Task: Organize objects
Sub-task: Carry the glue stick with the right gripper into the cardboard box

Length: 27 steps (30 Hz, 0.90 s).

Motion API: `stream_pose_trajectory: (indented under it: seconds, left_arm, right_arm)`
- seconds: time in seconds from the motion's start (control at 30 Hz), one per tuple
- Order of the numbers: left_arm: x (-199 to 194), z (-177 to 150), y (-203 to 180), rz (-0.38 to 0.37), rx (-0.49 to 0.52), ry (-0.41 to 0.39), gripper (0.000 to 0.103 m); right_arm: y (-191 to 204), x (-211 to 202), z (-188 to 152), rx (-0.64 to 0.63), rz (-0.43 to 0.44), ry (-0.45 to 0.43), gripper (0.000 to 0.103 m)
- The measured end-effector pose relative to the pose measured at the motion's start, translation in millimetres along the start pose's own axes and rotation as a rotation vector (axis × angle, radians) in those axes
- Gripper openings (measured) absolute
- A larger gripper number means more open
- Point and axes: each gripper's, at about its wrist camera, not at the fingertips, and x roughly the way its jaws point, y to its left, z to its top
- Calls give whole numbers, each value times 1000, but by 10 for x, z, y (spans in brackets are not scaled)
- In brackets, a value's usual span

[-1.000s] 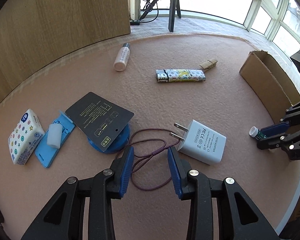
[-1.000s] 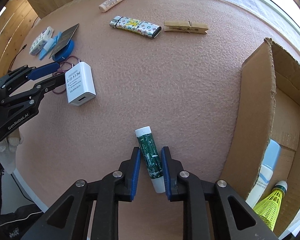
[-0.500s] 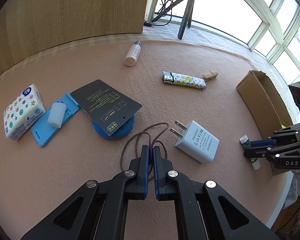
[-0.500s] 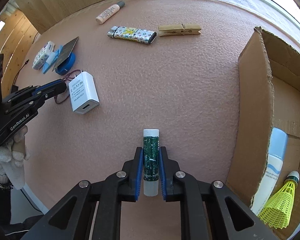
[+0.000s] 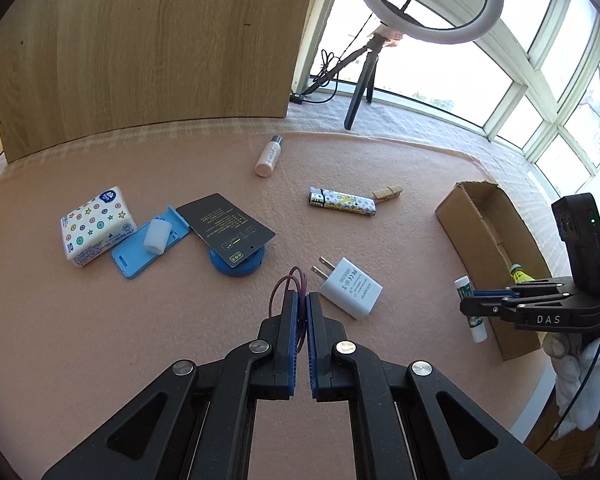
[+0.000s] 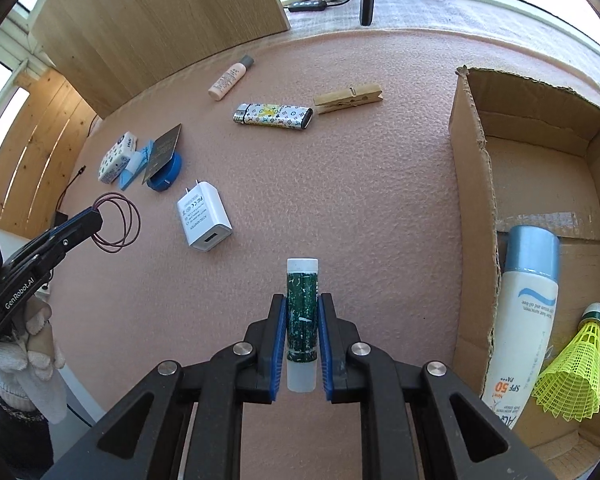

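Observation:
My left gripper is shut on a thin maroon elastic band, lifted off the pink table mat; from the right wrist view the band hangs as loops from that gripper. My right gripper is shut on a green lip balm tube with white ends, held above the mat just left of the open cardboard box. In the left wrist view the tube sits in the right gripper beside the box.
On the mat lie a white charger plug, a patterned lighter, a wooden clothespin, a small cream bottle, a tissue pack, a blue case and a black card on a blue disc. The box holds a sunscreen bottle and yellow shuttlecock.
My left gripper closed on the maroon band and lifted it off the mat. My right gripper tightened on the lip balm tube and raised it, turning it upright in view.

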Motion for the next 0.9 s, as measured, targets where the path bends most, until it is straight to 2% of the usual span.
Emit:
stream_pose_trajectory:
  seconds: [0.27, 0.37, 0.6, 0.9]
  left_arm:
    - [-128, 97, -392, -44, 51, -32, 4]
    - [-105, 166, -600, -76, 72, -39, 4]
    - [88, 321, -1219, -149, 150, -40, 4]
    - [442, 476, -2081, -223, 252, -30, 4]
  right_arm:
    - [10, -476, -105, 38, 34, -131, 14]
    - [-82, -694, -174, 55, 19, -177, 14]
    - [-492, -1093, -390, 113, -54, -238, 14]
    - [-1072, -1300, -604, 205, -127, -271, 14]
